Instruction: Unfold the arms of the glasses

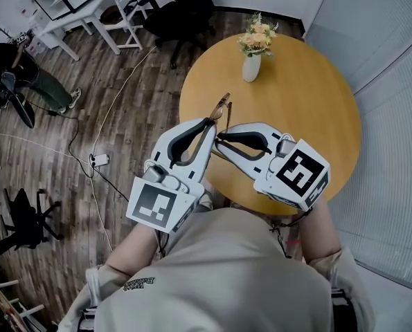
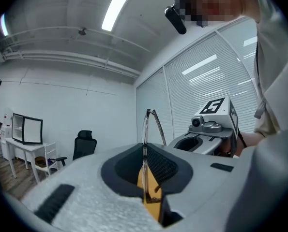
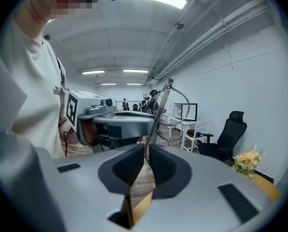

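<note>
Above the bench [image 1: 309,102], left hand-held gripper [image 1: 210,124] clamps the glasses [image 1: 224,108] steady while right hand-held gripper [image 1: 219,140] pinches one arm [image 3: 160,109] to unfold it

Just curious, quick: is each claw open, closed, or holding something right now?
Left claw: closed on the glasses.
Right claw: also closed on the glasses.

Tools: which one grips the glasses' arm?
The right tool: the straight arm runs between its jaws. The left tool clamps the glasses by the lens rim.
</note>
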Available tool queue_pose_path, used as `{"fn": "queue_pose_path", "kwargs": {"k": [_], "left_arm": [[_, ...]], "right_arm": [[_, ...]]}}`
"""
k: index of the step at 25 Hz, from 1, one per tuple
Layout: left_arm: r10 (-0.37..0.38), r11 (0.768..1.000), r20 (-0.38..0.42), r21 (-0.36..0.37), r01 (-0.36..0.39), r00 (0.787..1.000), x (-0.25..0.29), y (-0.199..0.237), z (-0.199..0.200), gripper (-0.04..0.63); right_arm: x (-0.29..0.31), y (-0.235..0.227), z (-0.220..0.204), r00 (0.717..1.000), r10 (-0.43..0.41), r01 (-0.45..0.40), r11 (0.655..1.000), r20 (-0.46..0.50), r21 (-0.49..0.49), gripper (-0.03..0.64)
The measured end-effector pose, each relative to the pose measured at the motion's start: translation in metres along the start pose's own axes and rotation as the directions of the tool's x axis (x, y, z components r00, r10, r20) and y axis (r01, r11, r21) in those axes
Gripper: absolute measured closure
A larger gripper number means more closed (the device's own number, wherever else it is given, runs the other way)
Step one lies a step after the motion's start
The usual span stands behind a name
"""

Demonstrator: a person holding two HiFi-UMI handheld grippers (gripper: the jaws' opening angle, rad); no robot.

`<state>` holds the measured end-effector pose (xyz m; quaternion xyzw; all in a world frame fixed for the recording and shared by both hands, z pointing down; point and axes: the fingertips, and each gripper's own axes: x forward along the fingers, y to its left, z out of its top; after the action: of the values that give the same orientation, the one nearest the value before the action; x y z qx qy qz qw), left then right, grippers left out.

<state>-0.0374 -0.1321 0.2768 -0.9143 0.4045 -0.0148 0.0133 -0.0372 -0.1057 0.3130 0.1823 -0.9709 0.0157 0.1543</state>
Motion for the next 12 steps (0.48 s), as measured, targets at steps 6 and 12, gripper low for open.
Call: {"fn": "queue_pose_path", "kwargs": {"k": [6, 12], "left_arm": [[0.040, 0.998, 0.015, 0.057, -0.040, 0.999, -0.003, 0.020, -0.001, 0.555], [0.074, 0.995, -0.013, 0.074, -0.072, 0.997, -0.004, 0.033, -0.009, 0.555]], "right_arm": [[-0.020, -0.014, -0.002, 0.998, -0.060, 0.060, 0.998, 0.007, -0.007, 0.568], [-0.049, -0.034, 0.002, 0.988, -0.156, 0.157, 0.987, 0.019, -0.030, 0.568]]}}
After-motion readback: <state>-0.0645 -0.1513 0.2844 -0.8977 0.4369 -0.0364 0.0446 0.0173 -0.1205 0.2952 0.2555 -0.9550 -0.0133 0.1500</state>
